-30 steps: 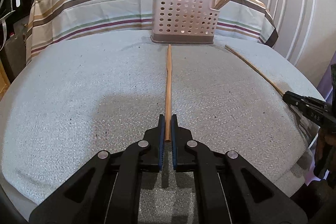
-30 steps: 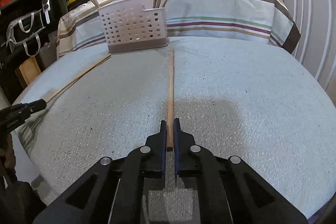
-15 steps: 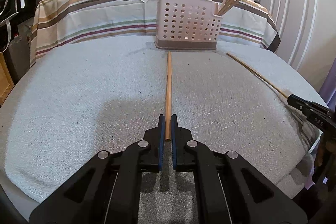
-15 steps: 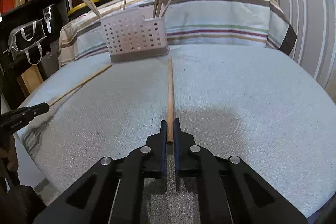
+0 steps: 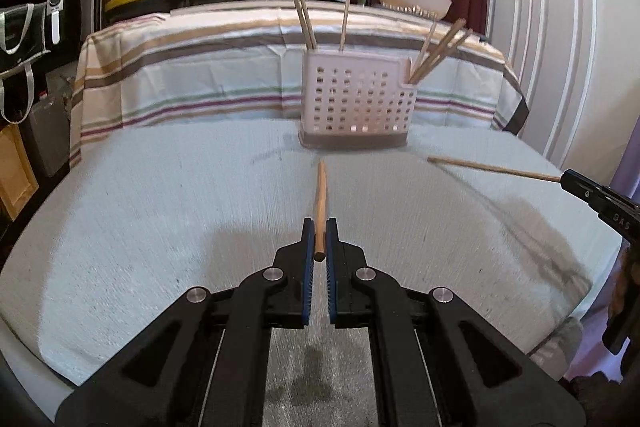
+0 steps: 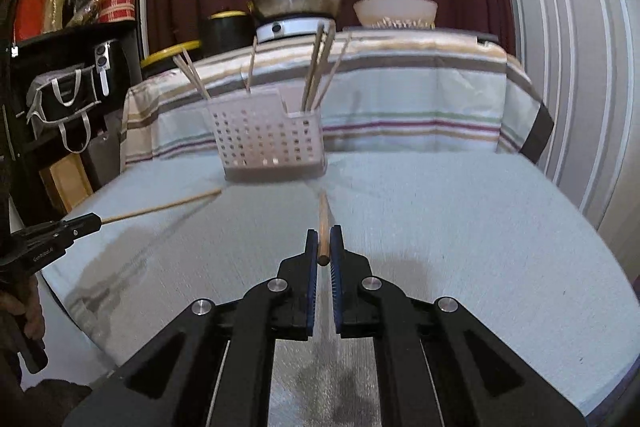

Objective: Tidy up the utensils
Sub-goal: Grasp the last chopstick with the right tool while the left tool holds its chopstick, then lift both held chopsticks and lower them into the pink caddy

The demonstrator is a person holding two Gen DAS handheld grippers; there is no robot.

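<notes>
Left wrist view: the left tongs clamp a chopstick by its near end; it points far toward the caddy. The grey desk lies bare on the left. At right, the right tongs grip a second stick.

Right wrist view: the right tongs clamp that stick. The caddy holds upright chopsticks, near the desk's far edge.

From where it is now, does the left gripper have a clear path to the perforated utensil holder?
Probably yes. The left gripper is shut on a chopstick that points at the utensil holder. Only bare grey mat lies between them, and the right gripper, with its own chopstick, is off to the side.
</notes>
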